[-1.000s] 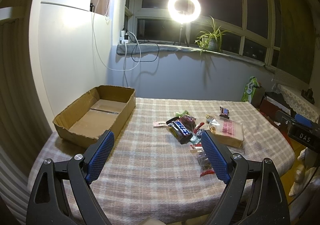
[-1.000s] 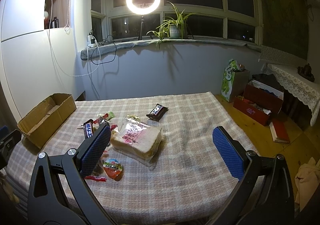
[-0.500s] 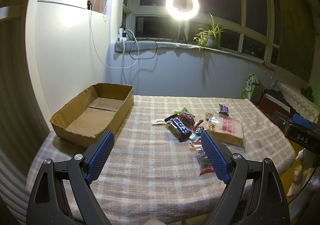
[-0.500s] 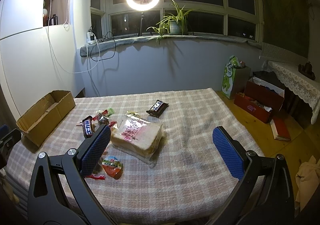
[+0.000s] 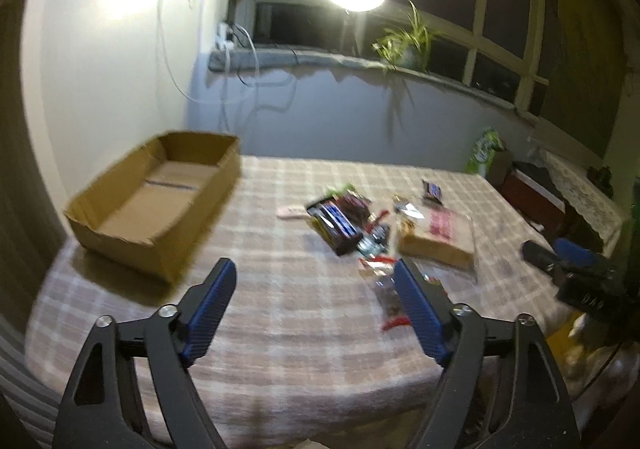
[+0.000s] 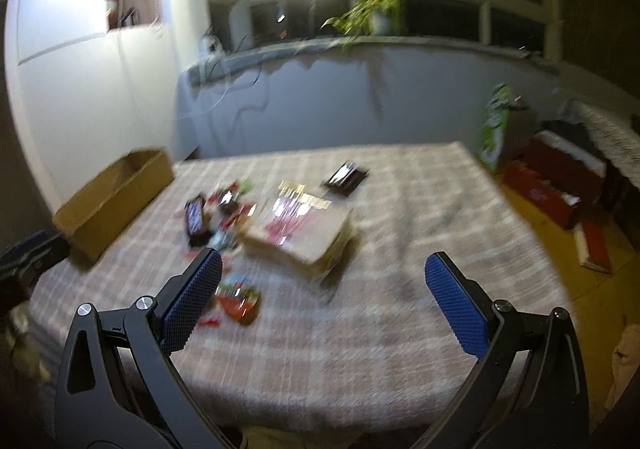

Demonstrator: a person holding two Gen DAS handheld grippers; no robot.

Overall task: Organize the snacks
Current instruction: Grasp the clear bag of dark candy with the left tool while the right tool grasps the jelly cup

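Over the checked tablecloth [image 5: 304,309] both my grippers hover, nothing held. Left gripper [image 5: 314,273]: jaws closing, only air between them, no snack pinched. Right gripper [image 6: 322,265]: jaws spread wide, empty too. Snacks sit scattered mid-table: a dark candy bar [image 5: 334,227], a bagged loaf of bread [image 6: 298,233], a small dark bar [image 6: 346,177] behind it, a red packet [image 6: 238,299] by my right gripper's left finger. Cardboard box [image 5: 154,201] stands open at the table's left edge, well apart from the pile.
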